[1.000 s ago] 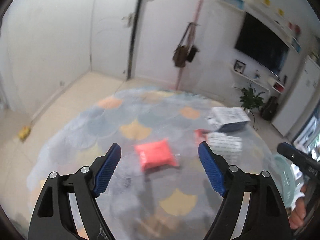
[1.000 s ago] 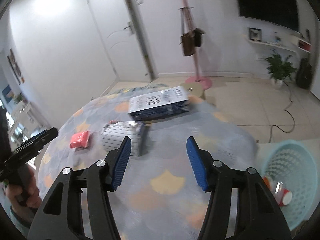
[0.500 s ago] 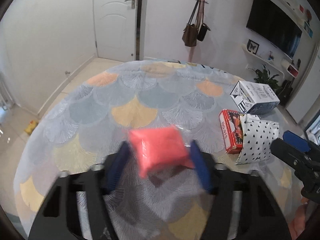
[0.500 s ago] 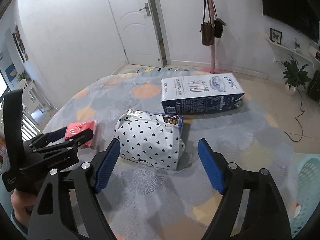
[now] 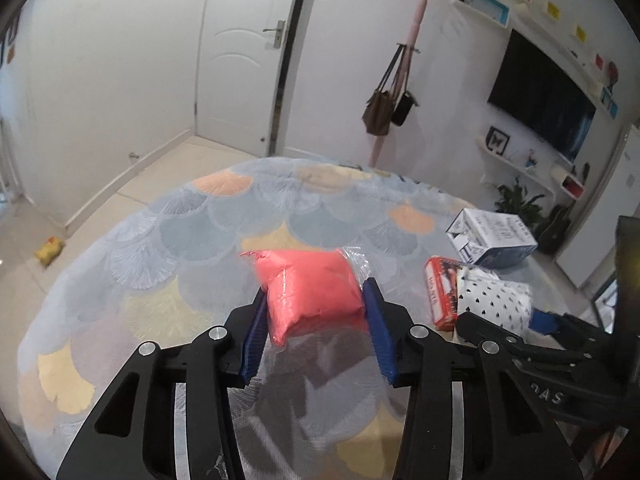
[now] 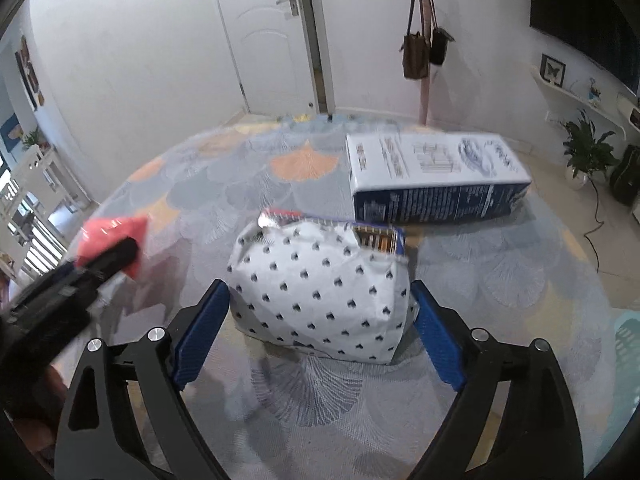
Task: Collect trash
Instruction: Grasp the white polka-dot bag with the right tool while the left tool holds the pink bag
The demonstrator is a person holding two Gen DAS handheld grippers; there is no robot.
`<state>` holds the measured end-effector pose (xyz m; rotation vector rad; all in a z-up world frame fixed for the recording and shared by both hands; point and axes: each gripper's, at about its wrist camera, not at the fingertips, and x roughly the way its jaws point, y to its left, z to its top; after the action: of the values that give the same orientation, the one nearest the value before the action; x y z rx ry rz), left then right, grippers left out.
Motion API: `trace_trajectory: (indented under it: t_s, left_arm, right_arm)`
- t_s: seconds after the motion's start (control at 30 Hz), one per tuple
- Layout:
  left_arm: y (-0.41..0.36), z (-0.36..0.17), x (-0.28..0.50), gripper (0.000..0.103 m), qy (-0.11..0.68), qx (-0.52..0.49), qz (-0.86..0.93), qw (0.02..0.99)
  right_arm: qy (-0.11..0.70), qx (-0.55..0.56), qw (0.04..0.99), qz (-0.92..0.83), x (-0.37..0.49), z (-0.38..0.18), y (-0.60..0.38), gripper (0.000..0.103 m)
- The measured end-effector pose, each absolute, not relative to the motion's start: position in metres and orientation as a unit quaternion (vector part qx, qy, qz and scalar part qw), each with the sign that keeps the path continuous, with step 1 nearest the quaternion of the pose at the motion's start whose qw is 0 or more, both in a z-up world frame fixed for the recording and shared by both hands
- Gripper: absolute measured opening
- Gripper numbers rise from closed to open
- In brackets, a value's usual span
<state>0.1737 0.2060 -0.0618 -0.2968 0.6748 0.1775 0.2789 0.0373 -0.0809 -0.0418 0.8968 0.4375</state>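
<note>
**Two grippers, two pieces of trash at once**

Our left gripper (image 5: 314, 312) has its blue pads pressed against both sides of the red packet (image 5: 310, 286), which looks squeezed between them and seems lifted a little off the rug (image 5: 192, 240) — though we cannot be sure it is clear of it. Our right gripper (image 6: 318, 332) is spread wide, one pad on either side of the white dotted bag (image 6: 320, 296) and not yet touching it.

To do this step well, we judge the right gripper should close evenly on the bag's middle — the paper is soft and will crumple, so a low, centred bite holds better than a pinch at the torn top. The small printed packet (image 6: 378, 238) lies tucked against the bag at 12 o'clock, touching it; we should take care not to drag it along. The left grip should stay firm, since the plastic wrap looks slippery.

Counted: one red packet, one dotted bag, one small printed packet, one blue-and-white carton (image 6: 434, 182) at 1 o'clock from the bag, and one pale green basket (image 6: 626, 338), only its edge visible at 3 o'clock.
</note>
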Motion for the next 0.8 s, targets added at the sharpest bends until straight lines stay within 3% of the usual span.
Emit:
trace_trajectory:
  t_s: [0.2, 0.3, 0.4, 0.8]
  left_arm:
    - [0.211, -0.062, 0.175, 0.043, 0.326, -0.161, 0.079, 0.928]
    - [0.213, -0.062, 0.175, 0.044, 0.327, -0.167, 0.077, 0.927]
    - [0.212, -0.062, 0.175, 0.044, 0.325, -0.166, 0.076, 0.928]
    - [0.224, -0.063, 0.173, 0.044, 0.320, -0.194, 0.070, 0.925]
  right_arm:
    - [0.426, 0.010, 0.879, 0.212, 0.267, -0.080, 0.016, 0.049]
    - [0.424, 0.016, 0.878, 0.219, 0.261, -0.079, 0.007, 0.024]
    - [0.420, 0.025, 0.877, 0.231, 0.257, -0.077, 0.001, 0.012]
    - [0.415, 0.022, 0.843, 0.340, 0.185, -0.046, 0.004, 0.009]
